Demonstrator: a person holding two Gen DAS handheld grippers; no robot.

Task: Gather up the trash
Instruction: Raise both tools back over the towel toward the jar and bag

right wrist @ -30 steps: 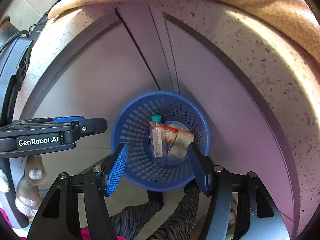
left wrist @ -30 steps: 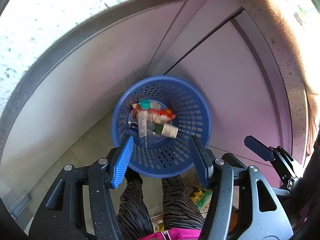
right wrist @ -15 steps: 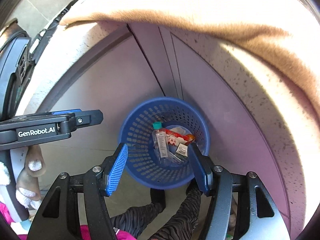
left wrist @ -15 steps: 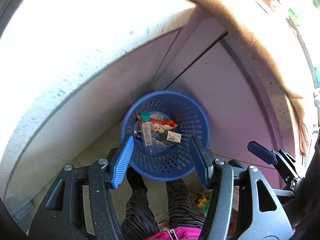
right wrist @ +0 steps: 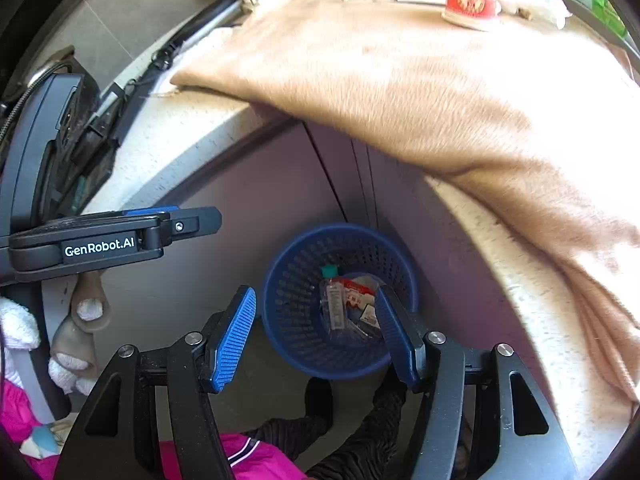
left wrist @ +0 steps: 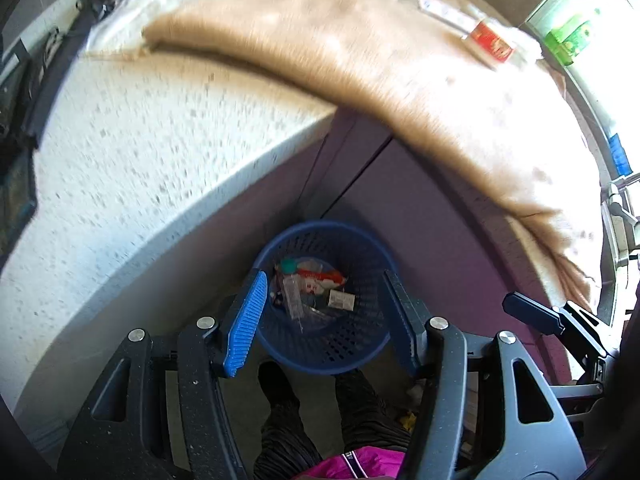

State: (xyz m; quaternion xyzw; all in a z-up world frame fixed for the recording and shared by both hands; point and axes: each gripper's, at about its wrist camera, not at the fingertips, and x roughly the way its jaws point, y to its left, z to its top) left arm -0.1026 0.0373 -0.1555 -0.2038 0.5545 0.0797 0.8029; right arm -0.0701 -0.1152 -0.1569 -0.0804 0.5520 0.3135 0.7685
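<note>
Both grippers have risen since a second ago: the round blue perforated plastic basket (left wrist: pixel 325 296) looks smaller, tan fuzzy cloth (left wrist: pixel 400 80) on the speckled white stone counter (left wrist: pixel 132 160) now visible. Basket sits on the floor by purple cabinet doors (right wrist: pixel 256 216), holding a clear teal-capped bottle (right wrist: pixel 333 304) and red-white wrappers (left wrist: pixel 320 280). Left gripper (left wrist: pixel 324 324) and right gripper (right wrist: pixel 316 336): fingers apart, empty. Red-labelled tub (right wrist: pixel 472 2) on the cloth.
</note>
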